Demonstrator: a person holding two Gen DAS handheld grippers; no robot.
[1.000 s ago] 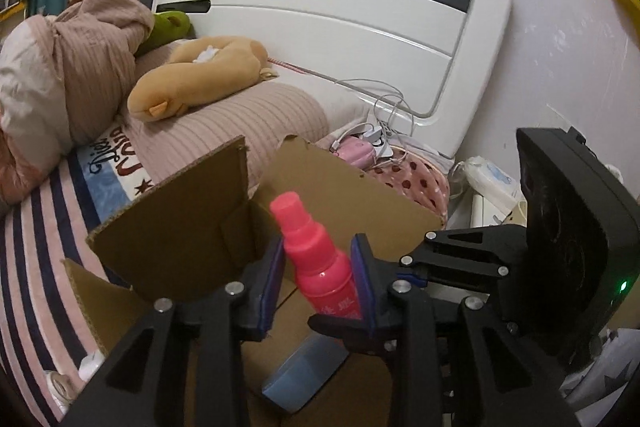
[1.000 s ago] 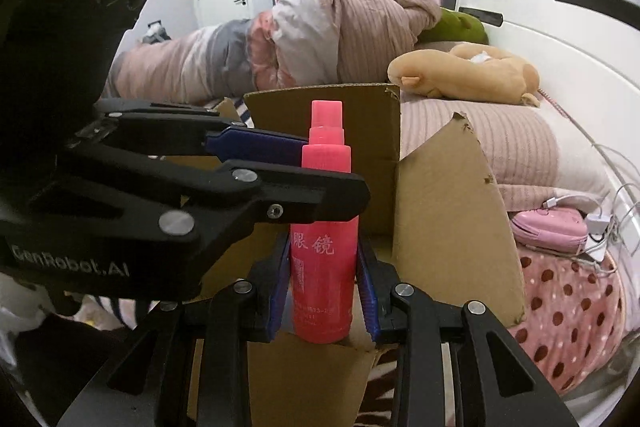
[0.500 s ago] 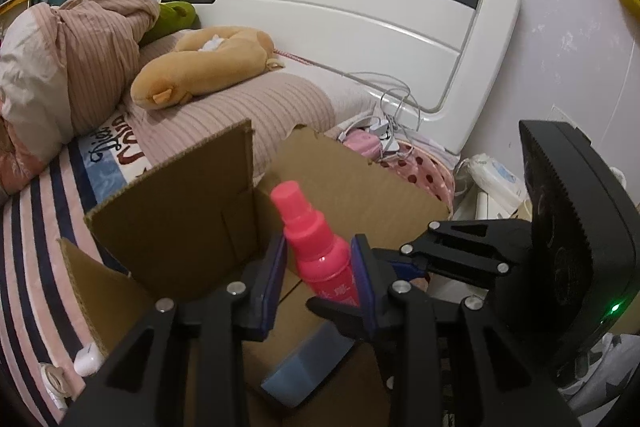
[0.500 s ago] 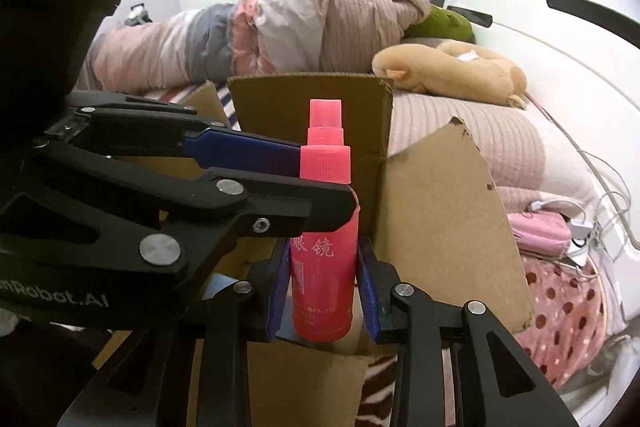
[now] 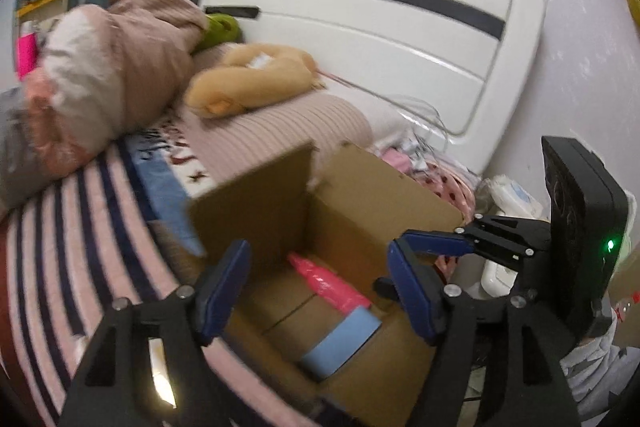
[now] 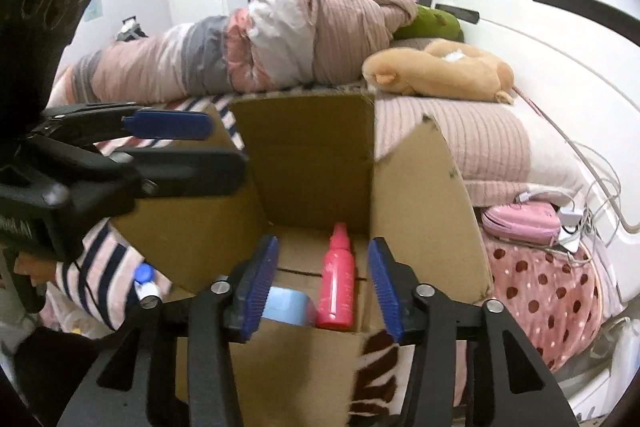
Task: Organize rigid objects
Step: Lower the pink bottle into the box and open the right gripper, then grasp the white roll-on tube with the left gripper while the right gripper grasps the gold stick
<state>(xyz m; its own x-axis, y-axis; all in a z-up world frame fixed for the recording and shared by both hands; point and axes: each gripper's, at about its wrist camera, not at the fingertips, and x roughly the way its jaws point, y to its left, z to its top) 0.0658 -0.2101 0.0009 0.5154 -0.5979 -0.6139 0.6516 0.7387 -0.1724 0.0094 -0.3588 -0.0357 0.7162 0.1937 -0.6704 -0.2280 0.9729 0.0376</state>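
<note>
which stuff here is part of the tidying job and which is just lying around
Job:
pink spray bottle
blue tape roll
cardboard box

Lying about:
tan plush toy
pink pouch
rolled duvet
charger cables

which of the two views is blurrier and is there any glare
The left wrist view is smeared by motion: the plush toy, cardboard box and pink bottle are all soft, and a bright glare patch sits on the left gripper. The right wrist view is sharper, the bottle crisp; both bend straight lines.
</note>
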